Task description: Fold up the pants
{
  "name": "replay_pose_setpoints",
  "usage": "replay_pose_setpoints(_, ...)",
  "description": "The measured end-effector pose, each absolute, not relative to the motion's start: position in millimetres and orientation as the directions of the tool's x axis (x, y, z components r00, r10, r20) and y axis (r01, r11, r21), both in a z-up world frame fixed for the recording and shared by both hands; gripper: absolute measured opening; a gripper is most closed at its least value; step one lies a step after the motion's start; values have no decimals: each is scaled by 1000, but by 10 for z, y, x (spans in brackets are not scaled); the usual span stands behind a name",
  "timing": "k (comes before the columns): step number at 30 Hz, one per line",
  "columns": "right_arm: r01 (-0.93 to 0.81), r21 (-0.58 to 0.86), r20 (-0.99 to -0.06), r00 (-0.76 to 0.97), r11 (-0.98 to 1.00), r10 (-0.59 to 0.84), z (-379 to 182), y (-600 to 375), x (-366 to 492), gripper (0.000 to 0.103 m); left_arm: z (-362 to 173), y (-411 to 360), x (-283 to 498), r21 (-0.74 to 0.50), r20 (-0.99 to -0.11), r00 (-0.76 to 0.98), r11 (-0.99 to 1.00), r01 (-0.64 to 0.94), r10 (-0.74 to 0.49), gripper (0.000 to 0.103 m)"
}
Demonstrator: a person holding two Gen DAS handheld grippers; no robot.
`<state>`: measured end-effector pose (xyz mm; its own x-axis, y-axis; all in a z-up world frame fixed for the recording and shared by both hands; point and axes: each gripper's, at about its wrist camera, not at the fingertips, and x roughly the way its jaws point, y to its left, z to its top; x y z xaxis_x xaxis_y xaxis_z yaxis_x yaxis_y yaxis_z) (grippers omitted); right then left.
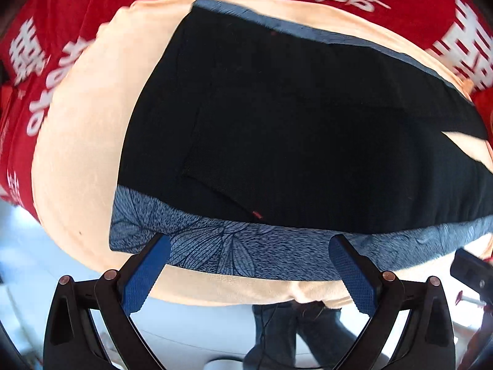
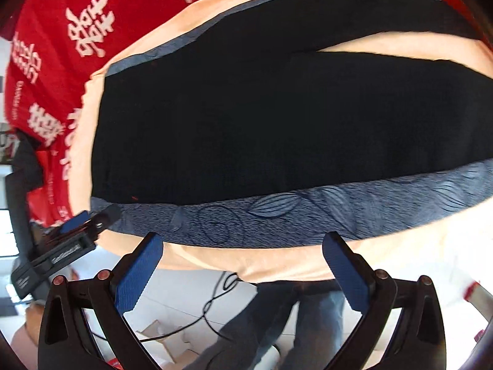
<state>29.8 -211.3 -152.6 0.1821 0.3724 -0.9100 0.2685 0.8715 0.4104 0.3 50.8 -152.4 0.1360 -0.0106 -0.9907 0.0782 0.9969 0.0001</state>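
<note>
Two grippers hang wide open and empty above the near edge of the black pants, which lie flat on a peach cloth over a red printed cover. Only the right wrist view shows the left gripper beside the blue floral side band; the left view shows the right gripper only partly.

Matt black cloth pants

Bright, even daylight (slight motion blur), edges bent by fisheye.
</note>
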Motion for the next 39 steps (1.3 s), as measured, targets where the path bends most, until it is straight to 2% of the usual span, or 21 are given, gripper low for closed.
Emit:
replay_pose_setpoints(2, 293, 481, -877, 183, 826, 445, -1617, -2149, 268, 103, -1562, 600, -27, -22, -989, 146, 999, 37, -27, 103)
replay_pose_setpoints(6, 363, 660, -746, 216, 657, 630, -1925, -2197, 135, 101, -1717, 868, -133, -135, -982, 140, 989, -68, -124, 103)
replay_pose_setpoints(8, 364, 694, -712, 217, 621, 668, -2064, -2147, 79, 90, -1818, 952, -201, -165, -980, 131, 982, -92, -152, 103)
replay_pose_setpoints(9, 366, 704, -699, 207, 609, 684, -2154, -2105, 56, 74, -1854, 975, -225, -173, -979, 129, 980, -95, -160, 103)
replay_pose_setpoints(10, 369, 717, -682, 200, 591, 703, -2234, -2073, 35, 69, -1896, 1001, -252, -180, -977, 129, 979, -97, -167, 103)
replay_pose_setpoints(19, 362, 852, -486, 277, 379, 829, -2671, -1802, 188, 69, -2061, 953, -338, -300, -951, 105, 952, -67, -292, 103)
replay_pose_setpoints(25, 266, 915, -387, 363, 304, 847, -2227, -1791, 365, 68, -2113, 897, -288, -489, -872, 85, 861, -136, -482, 103)
replay_pose_setpoints(31, 217, 921, -381, 344, 322, 858, -1999, -1797, 443, 68, -2117, 986, -97, -533, -846, 164, 810, -245, -507, 103)
replay_pose_setpoints(32, 224, 917, -390, 338, 330, 857, -2024, -1808, 420, 68, -2099, 1026, -84, -529, -849, 177, 809, -257, -498, 100)
replay_pose_setpoints(33, 238, 909, -407, 330, 342, 852, -2080, -1838, 360, 68, -2089, 1057, -73, -520, -854, 184, 813, -261, -487, 92)
replay_pose_setpoints(37, 332, 878, -455, 358, 344, 815, -2301, -2067, 151, 68, -2068, 1065, -34, -484, -874, 175, 842, -239, -453, 80)
replay_pose_setpoints(39, 397, 873, -445, 415, 282, 794, -2421, -2247, 12, 67, -2066, 1089, -24, -450, -891, 167, 868, -208, -422, 73)
